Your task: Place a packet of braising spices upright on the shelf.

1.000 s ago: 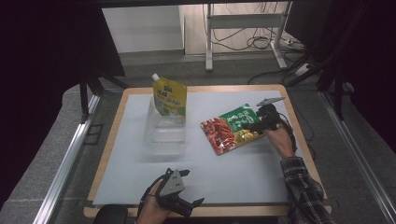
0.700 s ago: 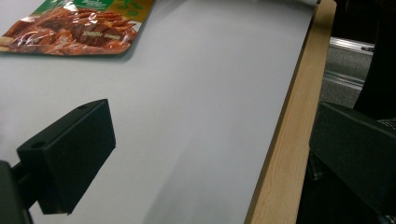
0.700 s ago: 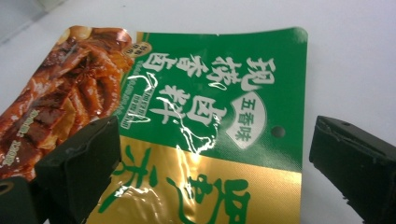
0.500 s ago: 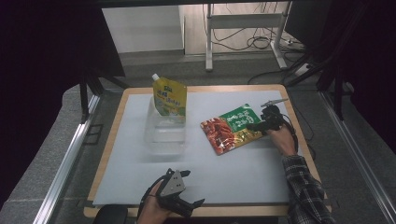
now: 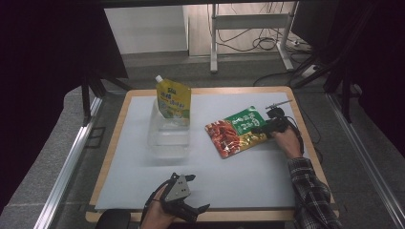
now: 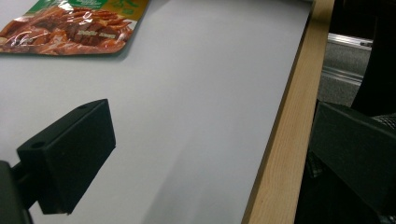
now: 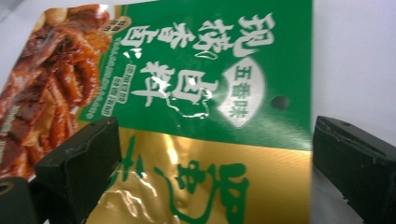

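A flat snack packet [image 5: 237, 131], red, green and gold, lies on the white mat right of centre. My right gripper [image 5: 261, 129] is at its right end, held by a hand in a plaid sleeve. In the right gripper view its jaws are open, one on each side of the packet's [image 7: 187, 93] gold and green end, and the gripper [image 7: 215, 158] is low over it. My left gripper [image 5: 199, 193] rests at the front edge of the table, open and empty. In its own view the left gripper [image 6: 215, 135] straddles the wooden edge, with the packet [image 6: 70, 28] far off.
A yellow spout pouch [image 5: 173, 98] stands at the back of a clear plastic bin [image 5: 168, 138] left of centre. The white mat [image 5: 143, 181] covers a wooden table [image 5: 305, 143]. Dark curtains, a metal rail and floor cables surround it.
My right gripper has shifted slightly down and left, closer over the packet's end. The left gripper has stayed put.
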`<state>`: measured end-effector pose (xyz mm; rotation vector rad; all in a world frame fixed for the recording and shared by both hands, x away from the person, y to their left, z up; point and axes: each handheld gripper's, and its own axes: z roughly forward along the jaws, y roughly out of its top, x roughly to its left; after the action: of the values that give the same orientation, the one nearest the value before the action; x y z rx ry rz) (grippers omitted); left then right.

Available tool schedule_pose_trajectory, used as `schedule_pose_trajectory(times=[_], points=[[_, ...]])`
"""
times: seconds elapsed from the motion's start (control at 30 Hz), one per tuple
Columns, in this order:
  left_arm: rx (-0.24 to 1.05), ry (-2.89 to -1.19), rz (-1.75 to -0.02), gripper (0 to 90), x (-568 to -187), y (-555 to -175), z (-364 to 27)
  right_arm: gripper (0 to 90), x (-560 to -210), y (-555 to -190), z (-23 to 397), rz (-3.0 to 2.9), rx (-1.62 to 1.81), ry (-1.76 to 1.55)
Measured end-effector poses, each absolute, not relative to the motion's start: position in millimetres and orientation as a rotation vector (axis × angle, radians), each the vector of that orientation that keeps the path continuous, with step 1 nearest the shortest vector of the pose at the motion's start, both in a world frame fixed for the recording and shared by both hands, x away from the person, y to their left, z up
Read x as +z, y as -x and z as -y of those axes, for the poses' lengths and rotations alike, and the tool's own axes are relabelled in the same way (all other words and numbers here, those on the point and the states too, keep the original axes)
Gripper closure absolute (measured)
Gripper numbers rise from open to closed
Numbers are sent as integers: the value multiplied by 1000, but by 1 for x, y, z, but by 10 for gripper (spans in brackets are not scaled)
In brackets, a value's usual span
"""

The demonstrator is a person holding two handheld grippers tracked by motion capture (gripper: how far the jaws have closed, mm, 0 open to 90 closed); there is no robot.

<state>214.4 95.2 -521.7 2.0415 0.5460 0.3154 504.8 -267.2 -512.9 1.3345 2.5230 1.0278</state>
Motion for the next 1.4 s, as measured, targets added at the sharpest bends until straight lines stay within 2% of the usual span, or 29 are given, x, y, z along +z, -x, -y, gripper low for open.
schedule_pose_trajectory(times=[0.4,0.8,0.83,0.87,0.93,0.97,1.0,1.13,1.17,1.4], points=[[316,-2042,-543,1,-522,-214,-95,28,-502,-499,263,-2529,1207,-1346],[321,-2056,-532,1,-522,-214,-94,71,-507,-498,250,-2582,1109,-1333],[322,-2057,-531,1,-522,-214,-94,198,-507,-496,250,-2581,1063,-1311],[322,-2057,-530,1,-522,-214,-94,198,-507,-496,250,-2581,1063,-1311],[322,-2059,-529,1,-522,-214,-94,370,-506,-495,250,-2568,1011,-1301],[323,-2061,-528,2,-522,-214,-94,514,-504,-493,250,-2556,1012,-1308],[324,-2062,-528,2,-522,-214,-94,514,-504,-493,250,-2556,1012,-1308],[325,-2064,-527,2,-522,-213,-93,758,-500,-489,248,-2532,932,-1261],[326,-2064,-527,2,-522,-213,-93,848,-499,-487,249,-2520,916,-1242],[332,-2064,-528,2,-522,-213,-93,890,-496,-484,247,-2482,914,-1231]])
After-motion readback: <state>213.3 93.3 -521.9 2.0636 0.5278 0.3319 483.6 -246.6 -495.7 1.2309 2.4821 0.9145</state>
